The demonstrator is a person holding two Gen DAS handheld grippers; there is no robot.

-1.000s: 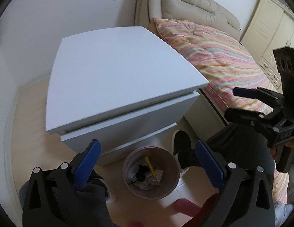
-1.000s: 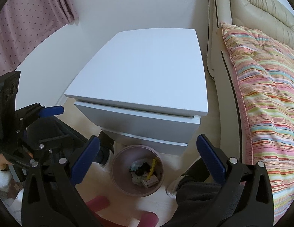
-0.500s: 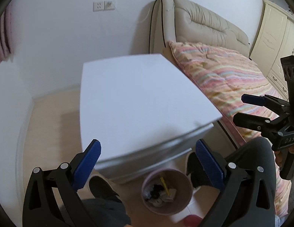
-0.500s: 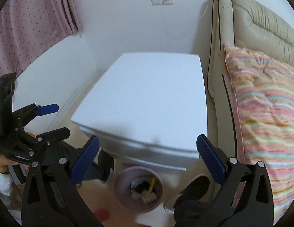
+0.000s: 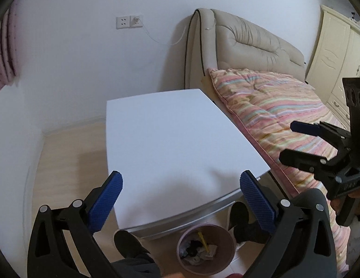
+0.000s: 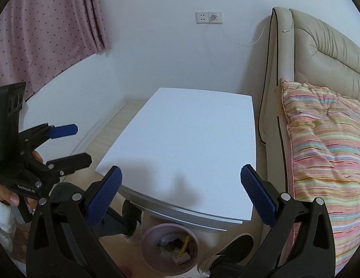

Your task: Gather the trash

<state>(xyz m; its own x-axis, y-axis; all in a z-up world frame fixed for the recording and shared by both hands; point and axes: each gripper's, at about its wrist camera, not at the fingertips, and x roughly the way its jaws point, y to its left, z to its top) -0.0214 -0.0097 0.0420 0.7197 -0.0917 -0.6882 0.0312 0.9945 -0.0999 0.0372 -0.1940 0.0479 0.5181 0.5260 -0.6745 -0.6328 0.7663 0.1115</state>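
Observation:
A pink round trash bin (image 5: 205,247) holding crumpled scraps and a yellow piece stands on the floor in front of a white nightstand (image 5: 170,148); it also shows in the right wrist view (image 6: 169,249). My left gripper (image 5: 181,185) is open and empty, held above the nightstand's front edge. My right gripper (image 6: 181,178) is open and empty, also above the nightstand (image 6: 191,143). Each gripper shows in the other's view, the right one (image 5: 303,143) and the left one (image 6: 71,143). The nightstand top is bare.
A bed with a striped quilt (image 5: 272,113) and beige padded headboard (image 6: 319,53) stands right of the nightstand. A pink curtain (image 6: 45,27) hangs at the left. Cream wardrobe doors (image 5: 337,53) stand far right. The person's dark shoes (image 5: 129,243) flank the bin.
Both grippers have risen and tilted up, so the nightstand and bin have slid lower in both views and more wall shows. Both stay open and empty.

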